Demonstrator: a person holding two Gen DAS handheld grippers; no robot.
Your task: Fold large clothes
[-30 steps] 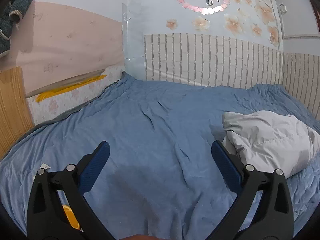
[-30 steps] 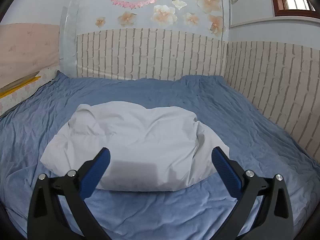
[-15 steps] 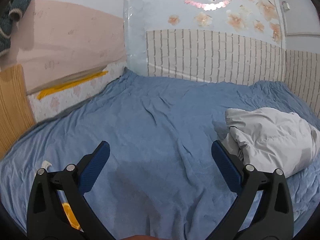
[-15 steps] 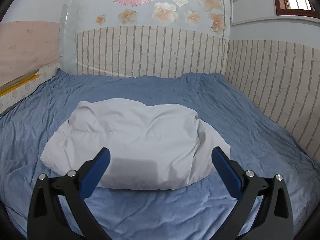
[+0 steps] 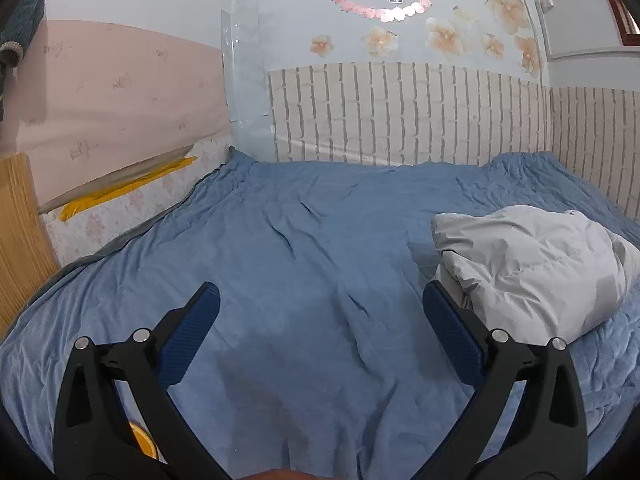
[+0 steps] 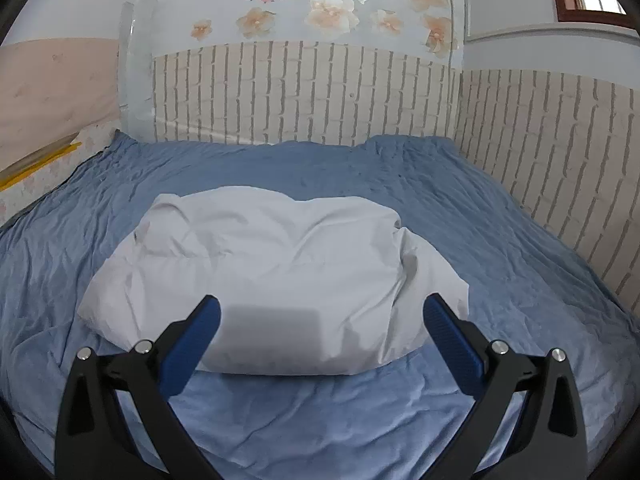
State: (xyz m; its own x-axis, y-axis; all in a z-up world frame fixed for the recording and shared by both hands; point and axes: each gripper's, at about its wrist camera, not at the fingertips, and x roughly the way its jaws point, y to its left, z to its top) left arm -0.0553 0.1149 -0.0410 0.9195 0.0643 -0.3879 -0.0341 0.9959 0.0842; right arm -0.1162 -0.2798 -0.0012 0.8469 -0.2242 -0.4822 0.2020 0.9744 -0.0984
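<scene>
A puffy white jacket [image 6: 276, 276] lies folded into a thick bundle on the blue bedsheet [image 6: 500, 264]. My right gripper [image 6: 322, 322] is open just above the bundle's near edge, nothing between its blue fingers [image 6: 192, 344]. In the left wrist view the same jacket [image 5: 532, 268] sits at the right. My left gripper [image 5: 320, 320] hangs open over bare sheet [image 5: 280, 260], its right finger [image 5: 452, 332] close to the jacket's left edge.
Brick-pattern panels [image 6: 304, 92] line the wall behind the bed and along its right side [image 6: 560, 168]. On the left stand a pink padded panel [image 5: 120, 96], a yellow strip [image 5: 120, 188] and a wooden board [image 5: 20, 232]. An orange object [image 5: 142, 442] shows under the left finger.
Both views have shifted slightly, with the left wrist camera turning a little to the right. The jacket and both open grippers look the same as before.
</scene>
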